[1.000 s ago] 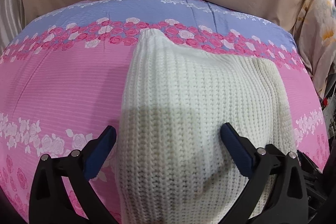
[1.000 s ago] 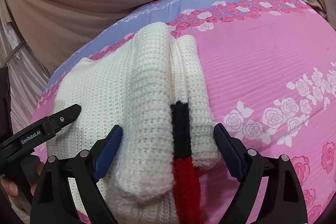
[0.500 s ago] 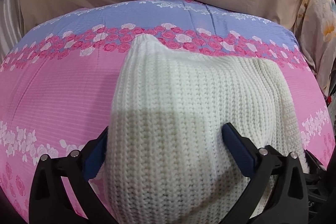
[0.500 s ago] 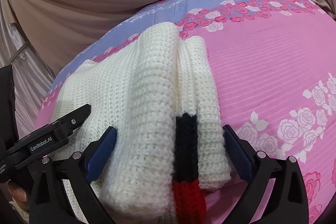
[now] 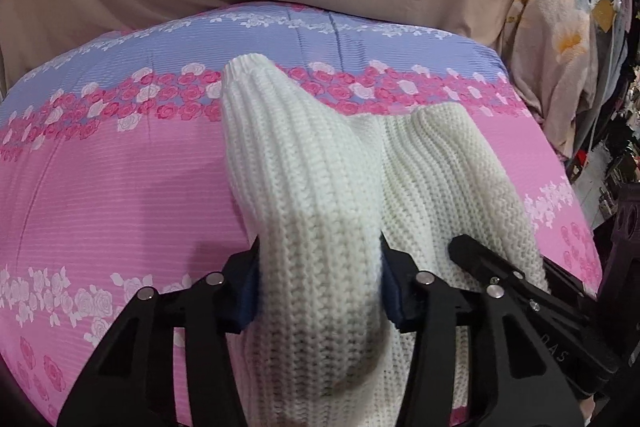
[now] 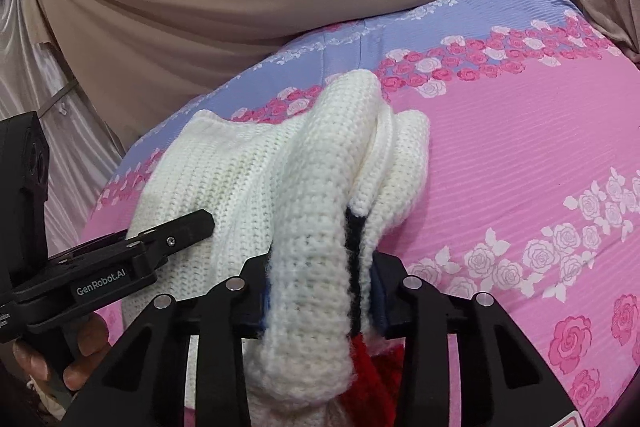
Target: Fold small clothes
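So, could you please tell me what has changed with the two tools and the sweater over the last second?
Both tools have shut: the left tool and the right tool, open a second ago, now pinch the near edge of the white sweater, bunching it into raised ridges. The sweater's far end remains on the floral bedsheet.

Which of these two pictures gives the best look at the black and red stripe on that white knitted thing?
The right wrist view. The stripe runs black then red down the white knit sweater, between the right gripper's jaws. The left wrist view shows only plain white knit, no stripe.
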Demonstrator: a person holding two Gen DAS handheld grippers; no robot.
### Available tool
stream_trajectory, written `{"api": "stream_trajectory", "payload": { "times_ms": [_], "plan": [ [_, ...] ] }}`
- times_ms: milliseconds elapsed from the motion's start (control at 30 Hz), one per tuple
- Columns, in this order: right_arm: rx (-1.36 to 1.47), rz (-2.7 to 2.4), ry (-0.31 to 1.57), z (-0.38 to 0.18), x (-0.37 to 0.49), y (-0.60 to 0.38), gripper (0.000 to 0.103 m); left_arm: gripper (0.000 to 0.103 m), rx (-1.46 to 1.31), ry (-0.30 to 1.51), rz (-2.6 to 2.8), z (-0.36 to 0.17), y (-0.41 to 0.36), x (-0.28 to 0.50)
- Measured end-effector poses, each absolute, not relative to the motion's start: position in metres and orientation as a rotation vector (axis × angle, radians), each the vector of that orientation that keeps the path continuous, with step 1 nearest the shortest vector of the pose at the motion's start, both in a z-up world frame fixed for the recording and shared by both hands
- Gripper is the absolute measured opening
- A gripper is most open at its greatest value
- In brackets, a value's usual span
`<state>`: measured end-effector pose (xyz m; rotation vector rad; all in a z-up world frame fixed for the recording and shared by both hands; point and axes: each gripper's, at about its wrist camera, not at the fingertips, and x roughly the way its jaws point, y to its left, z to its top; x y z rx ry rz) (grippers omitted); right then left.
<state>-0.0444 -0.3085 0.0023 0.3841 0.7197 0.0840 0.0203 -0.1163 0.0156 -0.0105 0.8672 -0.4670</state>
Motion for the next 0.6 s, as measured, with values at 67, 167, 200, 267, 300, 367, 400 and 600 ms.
{"api": "stream_trajectory", "payload": {
  "times_ms": [67,167,200,267,300,367,400,600],
  "plan": [
    [0.362,0.078,0.692,0.015,-0.054,-0.301,0.034,0.043,-0.01,0.847,-0.508,0.026,-0.116,0.011],
    [0.334,0.061,0.644,0.032,-0.069,-0.29,0.033,0.041,-0.001,0.802,-0.548,0.043,-0.116,-0.005],
    [0.33,0.057,0.627,0.039,-0.074,-0.287,0.033,0.041,0.0,0.787,-0.554,0.047,-0.115,-0.009],
    [0.323,0.046,0.593,0.048,-0.084,-0.284,0.033,0.041,-0.003,0.754,-0.57,0.058,-0.11,-0.017],
    [0.322,0.041,0.573,0.054,-0.09,-0.283,0.033,0.04,-0.004,0.736,-0.578,0.064,-0.107,-0.021],
    [0.327,0.035,0.527,0.065,-0.102,-0.281,0.032,0.04,-0.007,0.7,-0.592,0.076,-0.101,-0.028],
    [0.327,0.034,0.506,0.07,-0.107,-0.279,0.032,0.04,-0.007,0.682,-0.598,0.082,-0.098,-0.03],
    [0.307,0.061,0.347,0.108,-0.127,-0.262,0.032,0.04,-0.008,0.534,-0.604,0.126,-0.069,-0.045]
  ]
}}
